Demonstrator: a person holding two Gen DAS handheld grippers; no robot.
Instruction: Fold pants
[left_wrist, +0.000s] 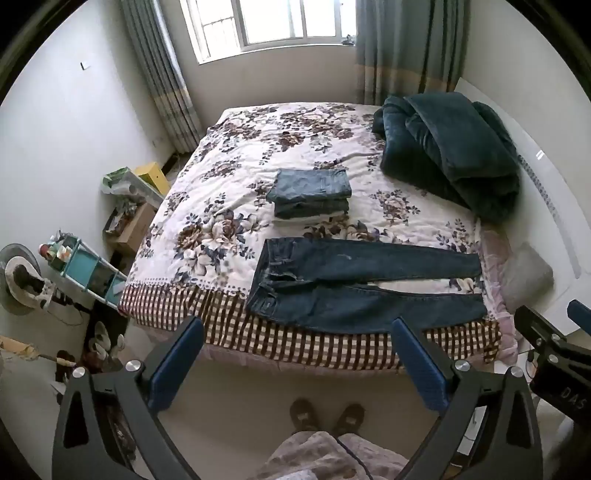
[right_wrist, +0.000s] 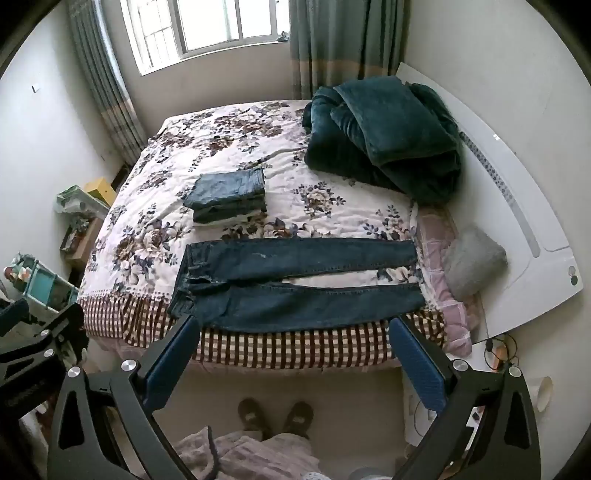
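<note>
1. You held the left gripper (left_wrist: 297, 363) high above the floor at the bed's (left_wrist: 317, 343) near edge, jaws spread as wide as they go, with nothing between them.
2. Your right gripper (right_wrist: 295, 363) stood the same: fully spread, empty, tilted down toward the mattress edge.
3. The pants (left_wrist: 354, 288), dark blue jeans, lay flat across the near side of the bed, waistband toward the picture's left, both legs running right with a narrow gap between them. Neither gripper touched them.
4. Handling, as judged: the denim looked soft but fairly heavy and thick, unlikely to slip, likely to sag if lifted by one point. The waistband corner and the hem of the nearer leg appeared the soundest places to pinch.
5. A folded stack of jeans (left_wrist: 310, 195) sat beyond the pants, well apart from them; a dark green blanket (left_wrist: 447, 155) was heaped at the far right.
6. The left wrist view alone showed the shelf clutter and fan (left_wrist: 20, 280) beside the bed. The right wrist view alone showed the white headboard's (right_wrist: 517, 206) end and the grey pillow (right_wrist: 474, 260) fully.
</note>
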